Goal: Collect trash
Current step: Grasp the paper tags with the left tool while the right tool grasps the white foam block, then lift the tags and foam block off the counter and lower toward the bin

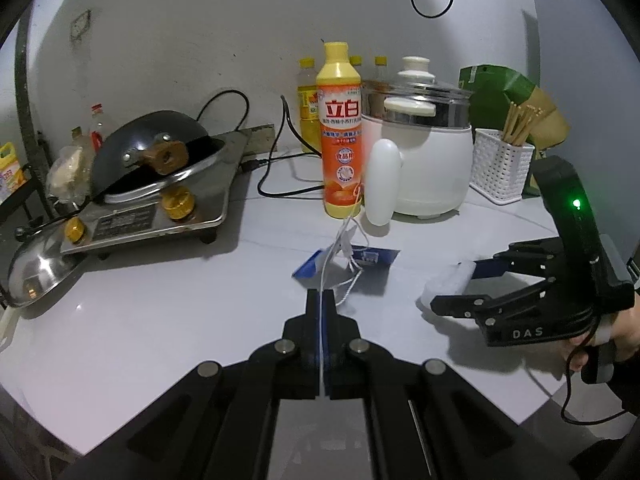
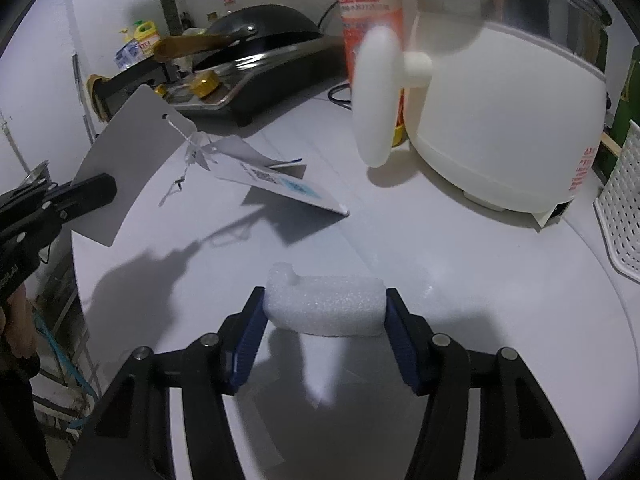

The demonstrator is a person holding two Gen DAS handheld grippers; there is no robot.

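Midway: the left gripper (image 1: pixel 322 300) is clamped on a tag (image 2: pixel 132 160), its twin dangling at one o'clock; the right gripper (image 2: pixel 324 312), half open, brackets the foam (image 2: pixel 324 310); neither binned.

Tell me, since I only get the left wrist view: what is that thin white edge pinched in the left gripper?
Observer: From the right wrist view, the left gripper is shut on a plain grey card, seen flat-on there.
Operator: And the string ahead of it?
Observer: It ties that card to a second, printed card, whose far corner appears to rest on the counter.
Operator: Does the right gripper have the foam block?
Observer: Yes. The block spans the gap, and both blue pads touch its ends.
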